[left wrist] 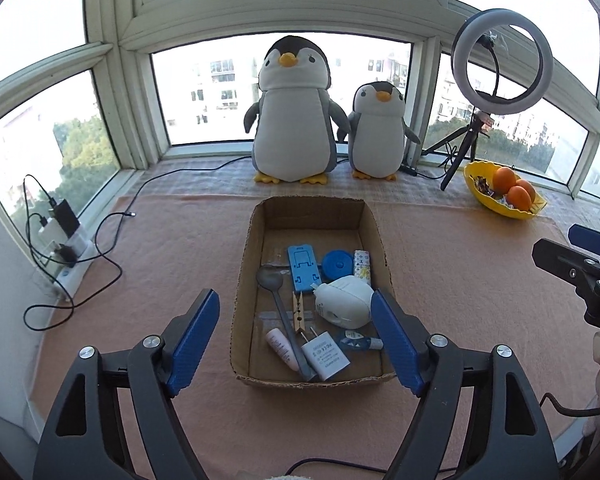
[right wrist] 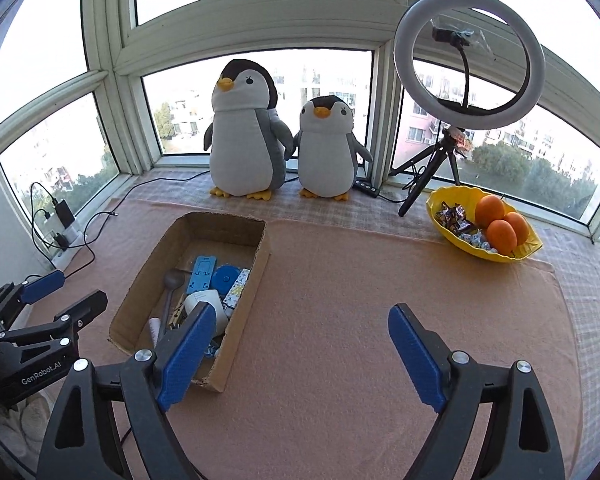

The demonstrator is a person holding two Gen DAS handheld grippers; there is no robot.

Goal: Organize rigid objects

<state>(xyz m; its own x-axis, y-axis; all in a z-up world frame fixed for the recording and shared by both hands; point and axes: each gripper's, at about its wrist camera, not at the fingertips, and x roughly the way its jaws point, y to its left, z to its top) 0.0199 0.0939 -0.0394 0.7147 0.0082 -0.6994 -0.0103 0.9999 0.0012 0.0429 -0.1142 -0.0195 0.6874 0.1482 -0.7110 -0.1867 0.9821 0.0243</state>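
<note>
A cardboard box point(left wrist: 246, 264) point(right wrist: 256, 264) stands on the pink cloth. In it lie a blue phone stand point(left wrist: 303, 267), a blue round lid point(left wrist: 337, 265), a patterned small box point(left wrist: 362, 266), a grey spoon point(left wrist: 284, 316), a wooden clothespin point(left wrist: 299, 312), a white rounded device point(left wrist: 346, 300), a white charger plug point(left wrist: 326, 354), a pink tube point(left wrist: 283, 349) and a blue-white small item point(left wrist: 358, 343). My left gripper point(left wrist: 296, 312) is open and empty above the box's near end. My right gripper point(right wrist: 300, 320) is open and empty over bare cloth right of the box.
Two plush penguins point(left wrist: 294, 112) point(left wrist: 378, 132) stand at the window. A ring light on a tripod point(left wrist: 500, 60) and a yellow bowl point(left wrist: 484, 196) with oranges and candy are at the back right. A power strip with chargers and cables point(left wrist: 66, 248) lies at the left.
</note>
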